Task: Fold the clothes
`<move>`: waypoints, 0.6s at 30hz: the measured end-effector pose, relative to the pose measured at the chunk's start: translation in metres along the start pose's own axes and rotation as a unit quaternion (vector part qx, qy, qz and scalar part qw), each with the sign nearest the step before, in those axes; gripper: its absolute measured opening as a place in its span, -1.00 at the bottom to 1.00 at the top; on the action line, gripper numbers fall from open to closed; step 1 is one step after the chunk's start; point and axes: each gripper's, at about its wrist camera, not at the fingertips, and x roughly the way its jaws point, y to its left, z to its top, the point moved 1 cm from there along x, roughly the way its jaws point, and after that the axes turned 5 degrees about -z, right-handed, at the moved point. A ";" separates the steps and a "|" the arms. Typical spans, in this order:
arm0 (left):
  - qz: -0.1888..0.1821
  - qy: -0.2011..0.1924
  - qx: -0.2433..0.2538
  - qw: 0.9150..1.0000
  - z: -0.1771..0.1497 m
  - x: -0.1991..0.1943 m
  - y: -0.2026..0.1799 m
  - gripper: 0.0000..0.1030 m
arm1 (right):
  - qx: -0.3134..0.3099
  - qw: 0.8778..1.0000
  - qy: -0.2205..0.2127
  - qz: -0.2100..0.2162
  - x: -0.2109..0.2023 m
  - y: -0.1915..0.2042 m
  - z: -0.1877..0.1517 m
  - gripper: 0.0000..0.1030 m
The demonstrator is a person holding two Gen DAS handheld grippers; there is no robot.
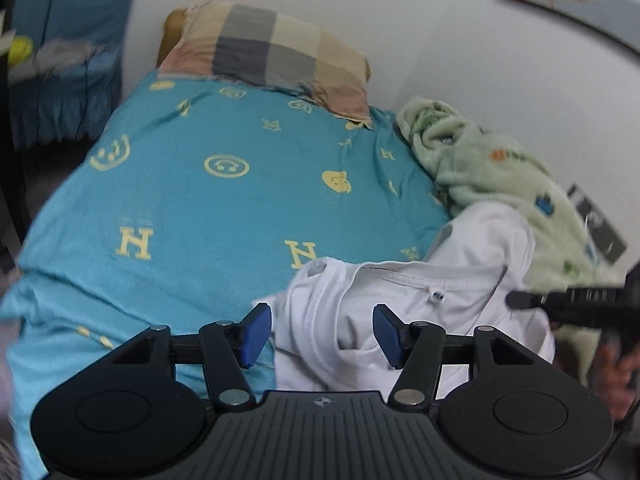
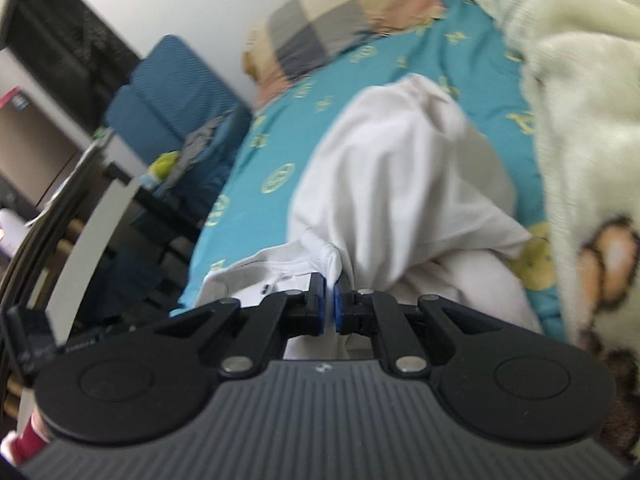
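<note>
1. behind everything runs a pale wall (image 1: 460,60), and against it a bed dressed in a turquoise sheet (image 1: 192,200) printed with yellow letters and smiley faces; a checked pillow (image 1: 276,52) lies at about twelve o'clock in the left wrist view.
2. a pale green fleece blanket (image 1: 492,168) is bunched along the wall side of the bed, at about two o'clock from the left gripper.
3. the white garment (image 1: 420,292) lies crumpled on the sheet at the near edge of the bed, its far part touching the blanket.
4. the left gripper (image 1: 322,334) has its blue pads (image 1: 256,334) standing well apart, with no earlier view to compare; the garment lies below and between them, but neither pad presses on it. the left pad sits just beside the cloth's left edge, the right pad over the cloth.
5. the right gripper (image 2: 329,304) has its jaws drawn together, pads almost meeting, with a fold of the white garment's hem pinched at the tips at twelve o'clock. the view is blurred there, so how much cloth sits between the pads is hard to say.
6. from that pinch the garment billows up and away toward one o'clock in the right wrist view, a rounded hump of cloth over the sheet.
7. in the left wrist view the right gripper's black fingers reach in from three o'clock, tips meeting the garment's right side.
8. a blue chair (image 2: 168,96) stands beyond the bed at ten o'clock in the right wrist view.
</note>
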 end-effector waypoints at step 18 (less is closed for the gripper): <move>-0.010 0.030 0.005 0.999 -0.008 0.055 0.006 0.02 | -0.053 0.998 -0.033 -0.025 -0.008 0.017 0.005 -0.18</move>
